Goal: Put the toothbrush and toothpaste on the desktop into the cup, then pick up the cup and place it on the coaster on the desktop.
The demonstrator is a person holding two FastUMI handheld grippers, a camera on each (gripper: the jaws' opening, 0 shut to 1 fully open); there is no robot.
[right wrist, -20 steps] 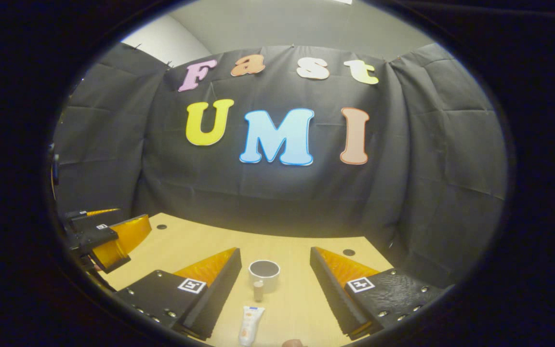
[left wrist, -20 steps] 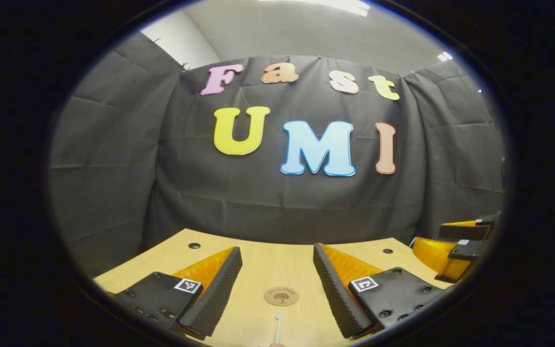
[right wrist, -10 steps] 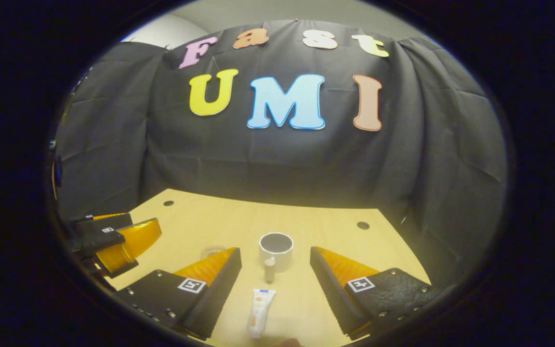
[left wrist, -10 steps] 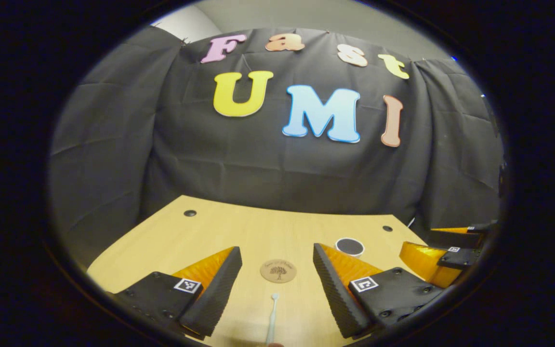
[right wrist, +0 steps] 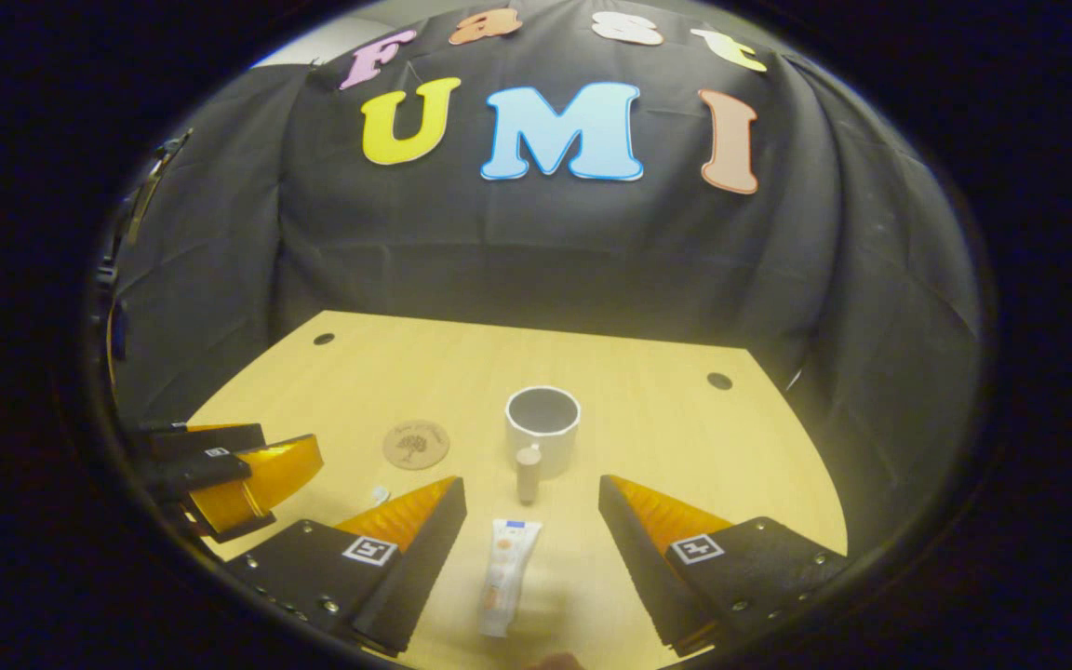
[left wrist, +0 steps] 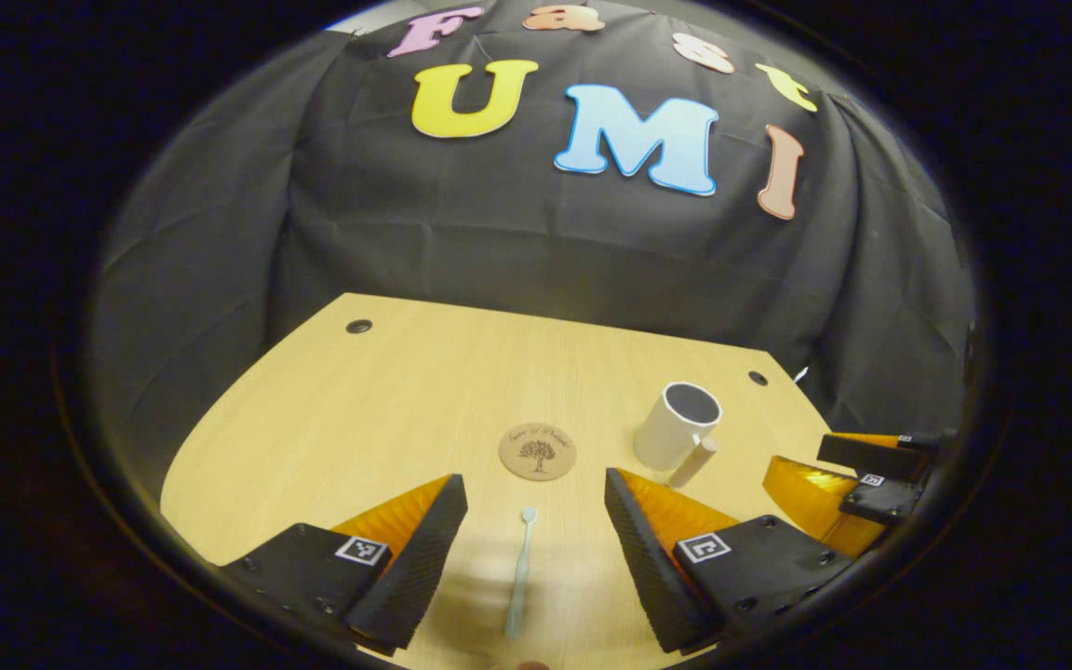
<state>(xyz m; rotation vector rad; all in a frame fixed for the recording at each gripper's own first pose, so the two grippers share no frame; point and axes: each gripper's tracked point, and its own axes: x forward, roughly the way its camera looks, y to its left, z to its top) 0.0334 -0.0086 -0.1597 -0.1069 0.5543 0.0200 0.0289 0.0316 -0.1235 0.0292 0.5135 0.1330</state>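
Your left tool (left wrist: 536,516) camera looks forward and down over the table (left wrist: 387,409); your right tool (right wrist: 532,516) camera does likewise. Both share coaster (left wrist: 537,451) and cup (right wrist: 542,430).

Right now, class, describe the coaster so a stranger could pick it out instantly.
On the pale wooden desktop, look left of the white cup, just beyond the toothbrush head. The coaster is the flat brown disc with a tree printed on it.

A recording booth, not a lived-in room.
Black cloth (left wrist: 517,251) drapes every side behind one pale wooden desktop (left wrist: 424,391) with cable holes.
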